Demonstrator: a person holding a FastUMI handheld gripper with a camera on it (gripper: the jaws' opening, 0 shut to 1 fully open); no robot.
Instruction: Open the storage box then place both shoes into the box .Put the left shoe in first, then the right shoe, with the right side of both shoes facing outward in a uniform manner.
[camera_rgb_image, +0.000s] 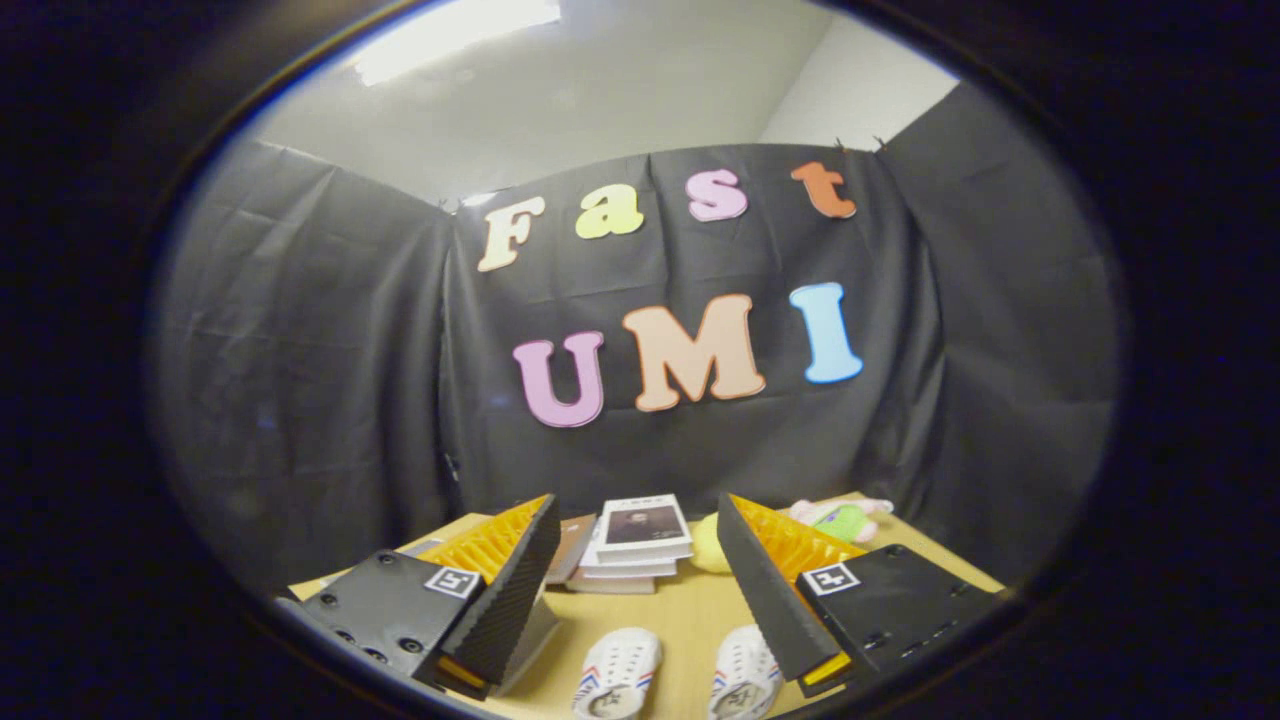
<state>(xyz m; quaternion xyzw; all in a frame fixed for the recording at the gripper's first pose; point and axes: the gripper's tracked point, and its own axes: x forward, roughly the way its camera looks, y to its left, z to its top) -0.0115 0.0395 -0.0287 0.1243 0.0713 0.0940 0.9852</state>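
Observation:
My gripper (637, 520) is held above the wooden table (690, 610), open, with a wide gap between its fingers and nothing in it. Below the fingers, near the table's front edge, lie two white shoes with red and blue stripes: one shoe (615, 685) under the middle of the gap, the other shoe (745, 685) close under the right finger. Both are cut off at their near ends. I cannot tell which is the left shoe.
Beyond the fingers a stack of books (638, 545) lies at the back of the table. A yellow soft object (708, 545) sits beside the stack, and a pink and green plush toy (845, 518) lies further right by the black cloth wall.

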